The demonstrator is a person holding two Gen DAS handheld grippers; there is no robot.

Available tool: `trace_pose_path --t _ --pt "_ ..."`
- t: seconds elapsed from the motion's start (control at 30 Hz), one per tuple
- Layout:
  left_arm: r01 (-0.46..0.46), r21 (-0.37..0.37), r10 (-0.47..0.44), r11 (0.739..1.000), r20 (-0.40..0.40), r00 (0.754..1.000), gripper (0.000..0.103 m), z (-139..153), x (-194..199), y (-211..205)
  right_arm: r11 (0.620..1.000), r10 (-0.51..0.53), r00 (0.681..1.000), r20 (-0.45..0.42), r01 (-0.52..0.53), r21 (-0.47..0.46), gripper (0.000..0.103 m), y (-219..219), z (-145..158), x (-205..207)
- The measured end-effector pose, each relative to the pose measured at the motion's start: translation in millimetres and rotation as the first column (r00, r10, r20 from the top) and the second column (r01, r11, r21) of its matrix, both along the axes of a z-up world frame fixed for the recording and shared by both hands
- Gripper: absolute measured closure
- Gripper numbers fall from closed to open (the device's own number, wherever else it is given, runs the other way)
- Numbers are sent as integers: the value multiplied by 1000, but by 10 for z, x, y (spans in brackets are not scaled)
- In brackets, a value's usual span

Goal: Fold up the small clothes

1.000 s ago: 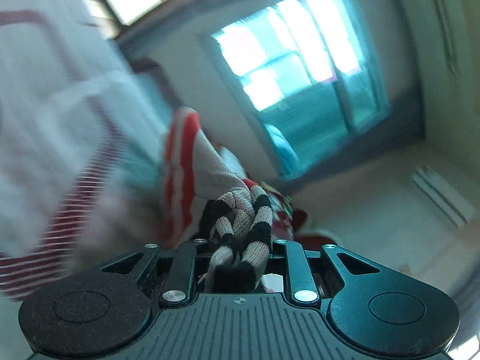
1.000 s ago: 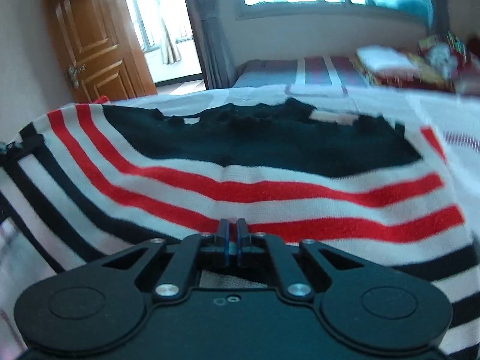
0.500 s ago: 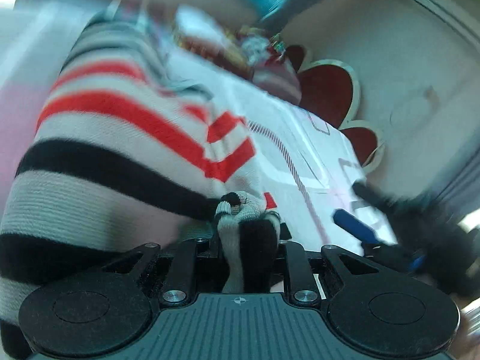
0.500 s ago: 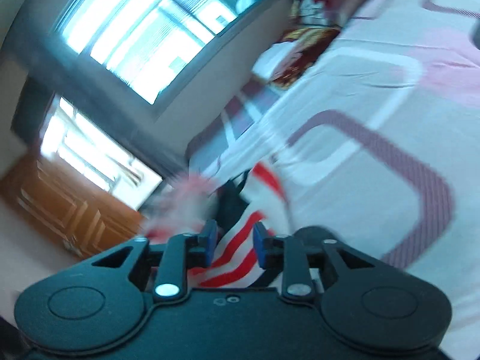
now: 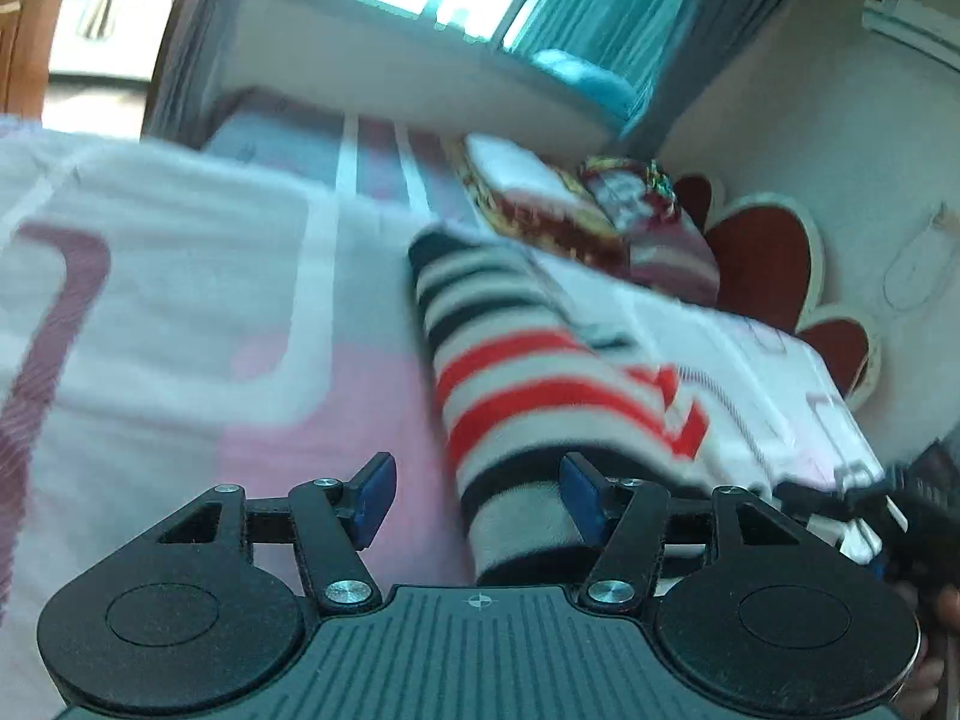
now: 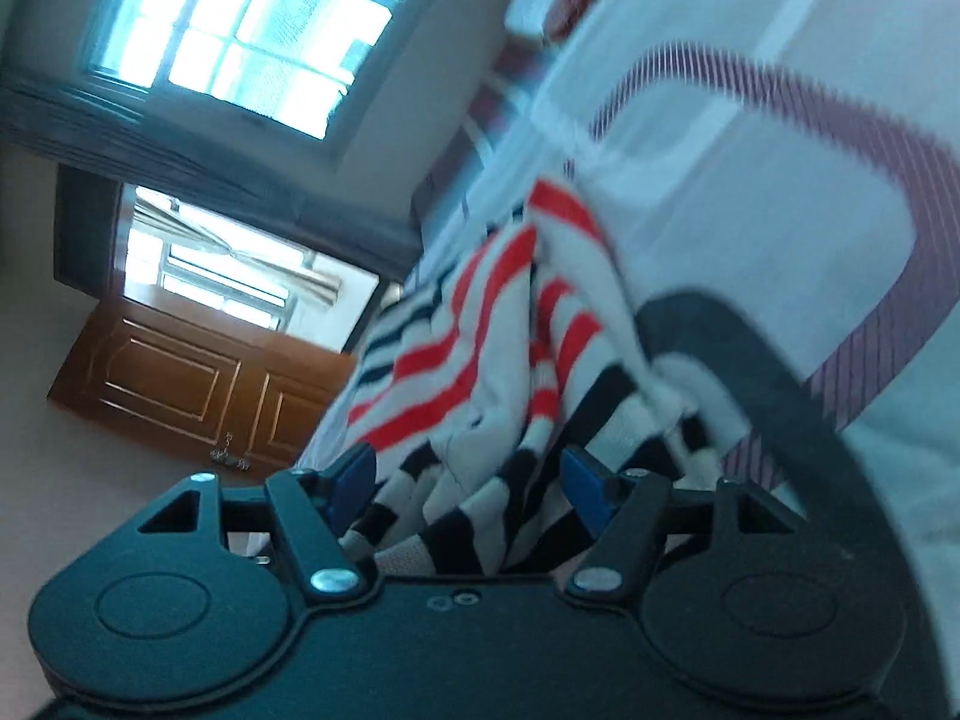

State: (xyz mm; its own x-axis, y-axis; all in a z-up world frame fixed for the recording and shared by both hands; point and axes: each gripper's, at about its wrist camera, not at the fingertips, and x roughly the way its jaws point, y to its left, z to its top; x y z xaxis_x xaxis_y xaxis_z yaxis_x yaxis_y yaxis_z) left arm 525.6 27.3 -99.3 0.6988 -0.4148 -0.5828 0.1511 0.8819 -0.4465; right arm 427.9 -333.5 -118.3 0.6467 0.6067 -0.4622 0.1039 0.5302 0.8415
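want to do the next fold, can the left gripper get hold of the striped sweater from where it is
Probably yes. The left gripper has its jaws opening, and the near end of the striped sweater lies on the bedsheet between its fingers, close to one pad. Nothing sits in between.

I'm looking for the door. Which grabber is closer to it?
Right. The right gripper faces the door beyond the sweater; the left gripper barely catches its edge.
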Motion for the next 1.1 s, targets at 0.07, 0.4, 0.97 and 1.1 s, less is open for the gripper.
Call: trace_pose_path --t 0.07,0.4,0.97,1.1 --pt "-13 -38 13 999 -2 1000 44 -73 -29 25 999 25 1000 -5 -25 -24 42 61 1 91" --pt "16 -14 -15 1000 47 999 43 -137 -102 -70 800 301 944 137 -171 -575 77 732 509 199" --pt "97 33 -98 995 22 995 37 -84 -37 -443 852 222 945 239 -69 -519 77 202 301 80" --pt "124 91 -124 988 -10 992 37 -103 14 -509 832 242 948 208 -93 -547 76 278 308 149"
